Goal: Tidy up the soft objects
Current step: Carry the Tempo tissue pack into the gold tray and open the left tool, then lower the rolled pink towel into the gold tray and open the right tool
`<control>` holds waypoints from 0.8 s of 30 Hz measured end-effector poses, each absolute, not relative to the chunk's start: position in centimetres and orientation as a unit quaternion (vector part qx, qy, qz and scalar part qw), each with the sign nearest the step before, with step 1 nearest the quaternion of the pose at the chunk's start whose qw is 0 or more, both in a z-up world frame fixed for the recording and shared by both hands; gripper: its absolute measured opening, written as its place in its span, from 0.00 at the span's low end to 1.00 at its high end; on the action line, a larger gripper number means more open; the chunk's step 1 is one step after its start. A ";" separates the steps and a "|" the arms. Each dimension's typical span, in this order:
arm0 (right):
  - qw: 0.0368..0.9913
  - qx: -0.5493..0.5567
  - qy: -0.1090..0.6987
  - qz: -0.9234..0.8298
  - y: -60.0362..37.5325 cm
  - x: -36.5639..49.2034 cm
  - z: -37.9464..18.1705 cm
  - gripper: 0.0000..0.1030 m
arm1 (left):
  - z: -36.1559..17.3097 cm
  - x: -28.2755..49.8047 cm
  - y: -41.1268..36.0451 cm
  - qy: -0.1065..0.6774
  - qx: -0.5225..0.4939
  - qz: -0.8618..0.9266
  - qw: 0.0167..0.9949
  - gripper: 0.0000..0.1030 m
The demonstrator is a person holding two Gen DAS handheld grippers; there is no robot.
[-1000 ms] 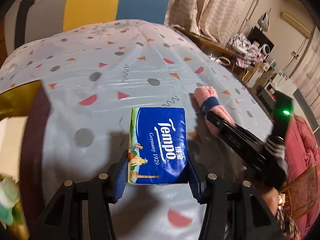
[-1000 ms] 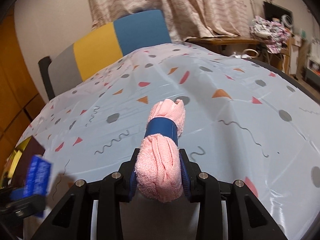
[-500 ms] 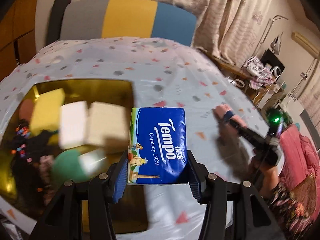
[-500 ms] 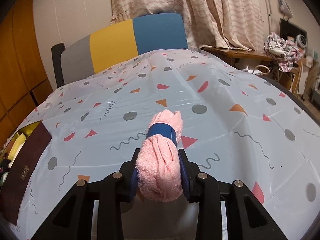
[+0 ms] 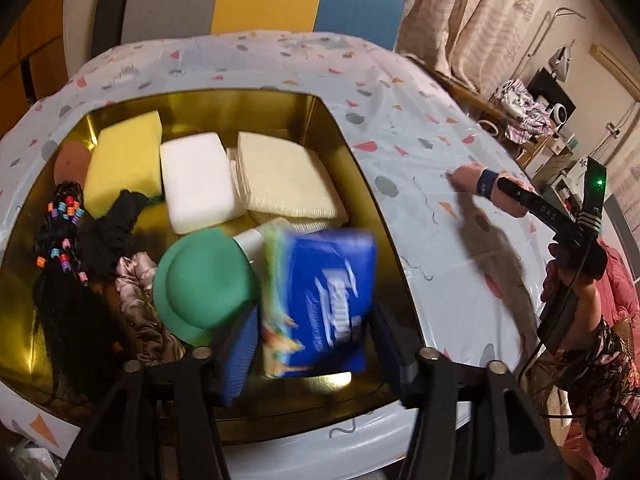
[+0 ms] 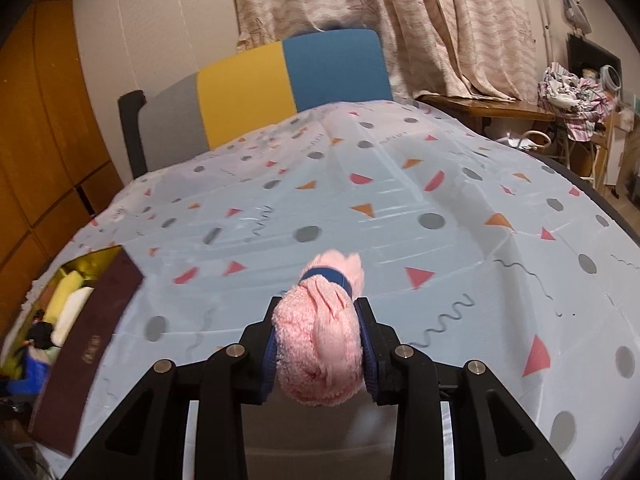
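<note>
Gold box [image 5: 352, 168] below; tissue pack [image 5: 320, 300] loose between opening left fingers [image 5: 240, 348]

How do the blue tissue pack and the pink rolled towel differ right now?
The tissue pack is flat and blue, blurred between the left gripper's just-opened jaws above the gold box. The towel is a pink banded roll, clamped in the right gripper over the table.
</note>
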State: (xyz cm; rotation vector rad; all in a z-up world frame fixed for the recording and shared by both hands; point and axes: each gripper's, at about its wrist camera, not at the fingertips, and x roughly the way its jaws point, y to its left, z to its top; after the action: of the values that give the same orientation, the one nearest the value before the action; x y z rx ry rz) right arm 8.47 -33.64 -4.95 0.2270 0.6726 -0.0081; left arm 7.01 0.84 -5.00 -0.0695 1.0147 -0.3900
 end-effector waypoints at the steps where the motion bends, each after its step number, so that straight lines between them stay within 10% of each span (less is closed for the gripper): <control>1: 0.938 0.112 0.327 0.001 -33.2 8.3 -4.7 0.34 | -4.7 6.7 1.0 0.474 -0.031 -0.186 0.860 0.70; 15: 0.942 0.099 0.317 0.050 -26.3 8.1 -1.1 0.27 | -3.8 5.0 4.9 0.429 -0.113 -0.171 0.880 0.70; 19: 0.916 0.135 0.377 0.007 -27.5 9.0 -3.3 0.72 | -2.9 4.3 4.8 0.406 -0.113 -0.181 0.889 0.70; 24: 0.880 0.154 0.450 0.000 -27.3 9.9 -6.3 0.73 | -2.0 3.8 4.3 0.386 -0.101 -0.180 0.899 0.70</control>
State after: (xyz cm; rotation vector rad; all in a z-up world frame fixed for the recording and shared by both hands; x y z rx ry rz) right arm 9.93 -27.27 -6.35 0.3203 0.9378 -0.0006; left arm 3.82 4.32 -2.01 -0.2093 0.7988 -0.3729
